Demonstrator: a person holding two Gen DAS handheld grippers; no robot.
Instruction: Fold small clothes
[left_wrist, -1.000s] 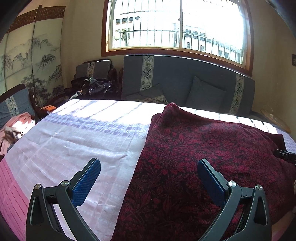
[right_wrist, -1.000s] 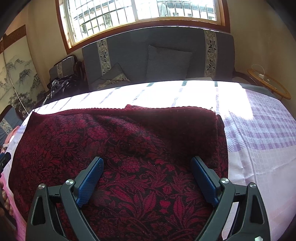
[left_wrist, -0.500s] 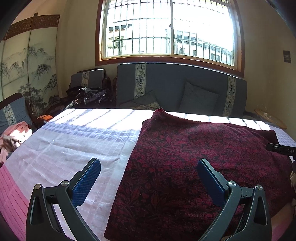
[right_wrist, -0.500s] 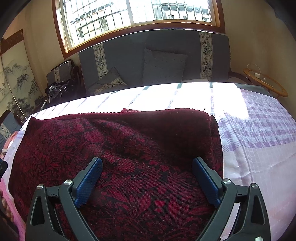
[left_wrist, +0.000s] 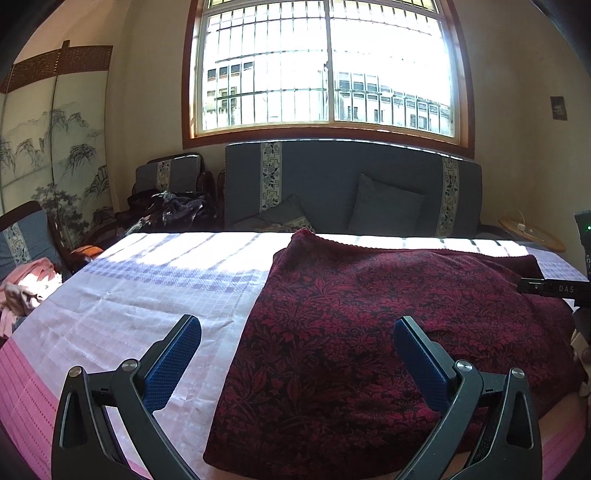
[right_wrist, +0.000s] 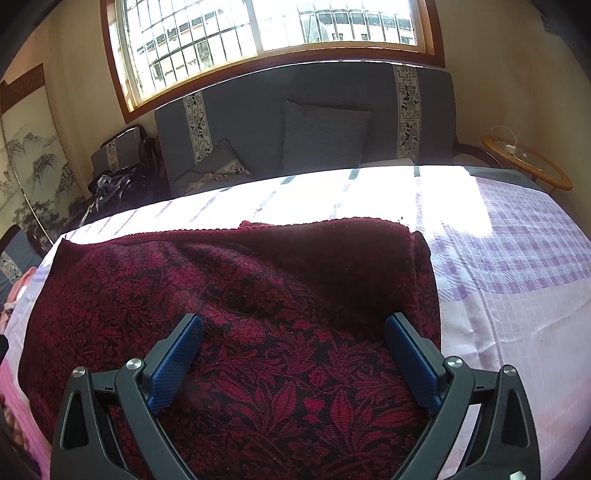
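Note:
A dark red garment with a black floral pattern (left_wrist: 388, 317) lies folded flat on the pink and lilac checked cloth (left_wrist: 140, 291) of the table. Its left edge runs between the fingers of my left gripper (left_wrist: 297, 328), which hovers open above the near left corner, holding nothing. In the right wrist view the same garment (right_wrist: 236, 295) fills the middle, its far edge doubled over. My right gripper (right_wrist: 293, 326) hangs open over the garment's near right part, empty. The right gripper's body (left_wrist: 554, 288) shows at the right edge of the left wrist view.
A grey sofa (left_wrist: 351, 177) with cushions stands behind the table under a barred window. Dark clothes (left_wrist: 170, 210) lie heaped on an armchair at the back left, pink clothes (left_wrist: 26, 288) on a chair at the left. A round wooden side table (right_wrist: 524, 162) is at the back right.
Both grippers have drawn back and risen from the garment, staying open. More of the room and the garment's near edge is in view now. The garment has not moved.

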